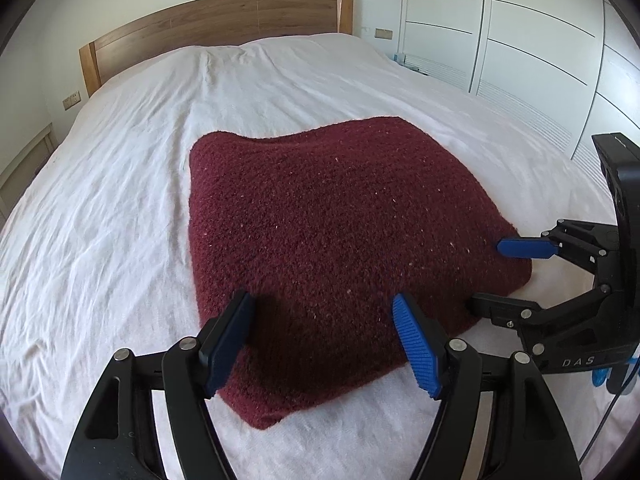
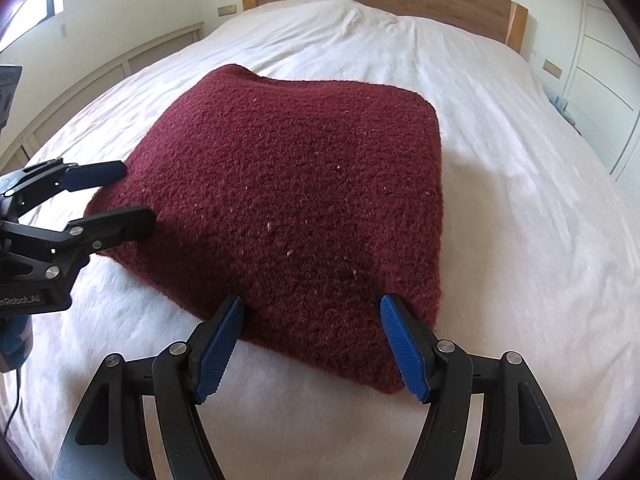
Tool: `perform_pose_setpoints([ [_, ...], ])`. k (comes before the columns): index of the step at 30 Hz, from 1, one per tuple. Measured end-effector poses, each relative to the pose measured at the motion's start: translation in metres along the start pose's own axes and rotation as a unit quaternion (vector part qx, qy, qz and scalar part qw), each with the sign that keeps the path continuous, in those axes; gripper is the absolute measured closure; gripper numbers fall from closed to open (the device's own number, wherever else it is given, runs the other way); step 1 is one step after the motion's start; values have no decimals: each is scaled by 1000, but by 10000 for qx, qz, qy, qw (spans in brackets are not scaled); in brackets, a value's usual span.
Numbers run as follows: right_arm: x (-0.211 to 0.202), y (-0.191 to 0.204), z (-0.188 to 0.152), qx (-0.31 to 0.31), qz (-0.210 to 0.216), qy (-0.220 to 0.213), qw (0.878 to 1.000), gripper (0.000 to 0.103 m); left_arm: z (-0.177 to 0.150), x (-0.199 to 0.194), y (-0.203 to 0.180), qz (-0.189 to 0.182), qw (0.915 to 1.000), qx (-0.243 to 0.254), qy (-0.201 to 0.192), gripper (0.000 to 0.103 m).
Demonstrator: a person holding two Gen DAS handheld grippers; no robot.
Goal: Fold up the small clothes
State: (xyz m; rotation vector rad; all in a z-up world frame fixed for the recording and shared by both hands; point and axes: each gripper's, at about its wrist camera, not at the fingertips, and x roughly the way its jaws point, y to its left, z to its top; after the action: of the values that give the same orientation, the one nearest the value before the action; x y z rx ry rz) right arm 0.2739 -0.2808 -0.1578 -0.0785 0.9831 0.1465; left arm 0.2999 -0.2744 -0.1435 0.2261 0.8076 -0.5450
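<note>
On the white bed [image 1: 120, 184] my maroon knit [image 1: 332, 232] already lies folded square at frame center, both tools, left [image 1: 324, 344] and right [image 2: 312, 344], spread and holding nothing, so I judge little remains.

Right gripper [image 1: 486, 276] reads "DAS"; left gripper [image 2: 138, 194] "nRobot.AI"
</note>
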Motion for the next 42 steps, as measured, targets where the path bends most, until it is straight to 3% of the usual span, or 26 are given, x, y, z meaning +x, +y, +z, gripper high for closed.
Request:
perform_pose_setpoints([
  [2, -5, 1, 0, 5, -16, -23, 10000, 31, -2, -5, 0, 47, 10000, 75, -12, 25],
  [8, -19, 4, -2, -36, -34, -95, 9999, 30, -10, -16, 11, 91, 9999, 5, -50, 24],
  [15, -46, -8, 11, 145, -134, -465, 9987, 28, -4, -22, 61, 138, 9965, -822, -77, 17],
  [19, -40, -28, 26, 465, -208, -422, 9978, 24, 5, -15, 87, 73, 9920, -1259, -11, 17],
  [24, -11, -50, 43, 1118, 99, -130, 9936, 16, 14, 0, 98, -219, 9891, -1454, 85, 14],
  [31, 23, -64, 50, 1487, 578, 126, 9871, 2, 15, 26, 105, -636, 9805, -1845, 252, 8],
  [38, 54, -80, 36, 2059, 1351, 427, 9683, 2, 8, 47, 118, -1274, 9647, -2260, 442, 1],
  [42, 62, -85, 30, 2121, 1625, 450, 9626, 5, 3, 57, 119, -1807, 9493, -2502, 600, 3],
])
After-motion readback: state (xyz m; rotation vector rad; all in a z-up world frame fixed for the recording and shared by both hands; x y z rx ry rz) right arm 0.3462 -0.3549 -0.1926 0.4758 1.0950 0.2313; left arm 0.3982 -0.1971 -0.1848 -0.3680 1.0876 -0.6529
